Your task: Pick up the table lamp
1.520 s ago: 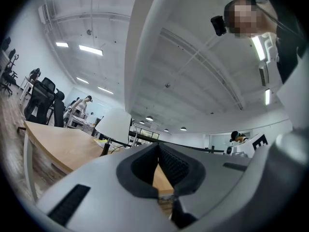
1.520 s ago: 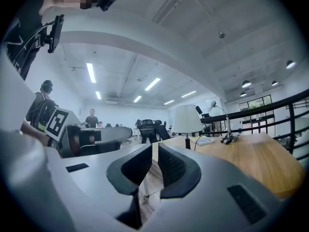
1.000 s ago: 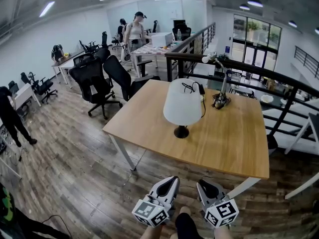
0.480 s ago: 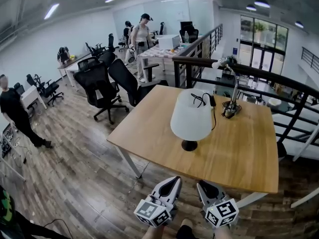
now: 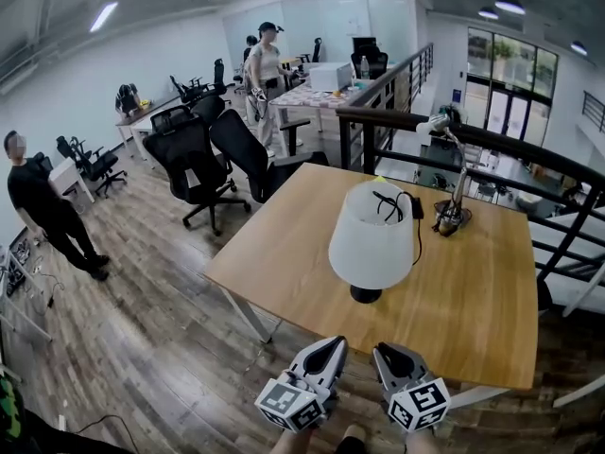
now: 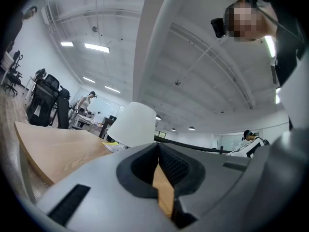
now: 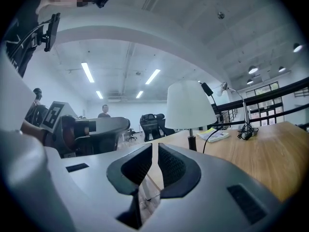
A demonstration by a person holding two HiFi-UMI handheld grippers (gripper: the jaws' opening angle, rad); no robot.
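Head view: left gripper (image 5: 328,344) and right gripper (image 5: 386,349) are being held shut, empty, short of the white-shaded black-based table lamp (image 5: 371,236).

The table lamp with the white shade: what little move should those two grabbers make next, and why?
Probably carry both forward over the table edge toward the table lamp. The left gripper and right gripper hang short of the table, jaws shut and empty, and the lamp stands untouched.

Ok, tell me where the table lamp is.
In the head view, the table lamp stands centre-frame on the wooden table, a black cord just behind it.
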